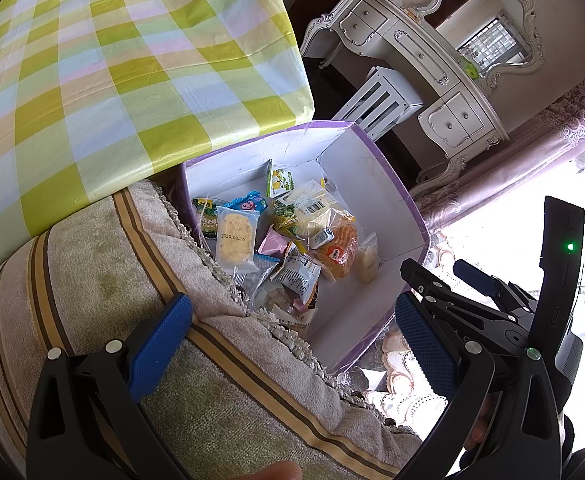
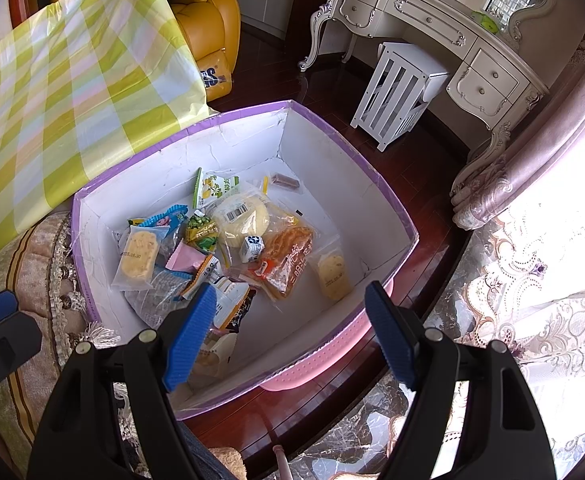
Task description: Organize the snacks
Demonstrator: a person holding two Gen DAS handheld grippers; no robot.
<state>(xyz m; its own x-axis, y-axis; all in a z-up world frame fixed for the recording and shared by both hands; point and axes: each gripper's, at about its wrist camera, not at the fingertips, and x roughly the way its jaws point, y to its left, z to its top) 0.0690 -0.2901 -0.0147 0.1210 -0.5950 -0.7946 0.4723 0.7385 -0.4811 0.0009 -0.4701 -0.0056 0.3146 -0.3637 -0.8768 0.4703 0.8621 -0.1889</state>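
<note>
Beside the checked table [image 2: 72,80], a snack box [image 2: 332,152]; both grippers' [image 1: 292,344] [image 2: 292,336] fingers spread, empty, above it.

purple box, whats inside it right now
The purple box holds a loose pile of wrapped snacks: a yellow biscuit pack, a barcoded round bun, an orange pastry bag and a small pink packet. Packets lower in the pile are mostly covered.

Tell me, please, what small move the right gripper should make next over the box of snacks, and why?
Probably lower the right gripper into the purple-edged box toward the nearest packet. Its jaws stand open and empty above the heap, and that packet lies just beyond its fingertips, on top and unobstructed. The left gripper is also open and empty, but sits over the cushion edge, farther from the snacks.
</note>
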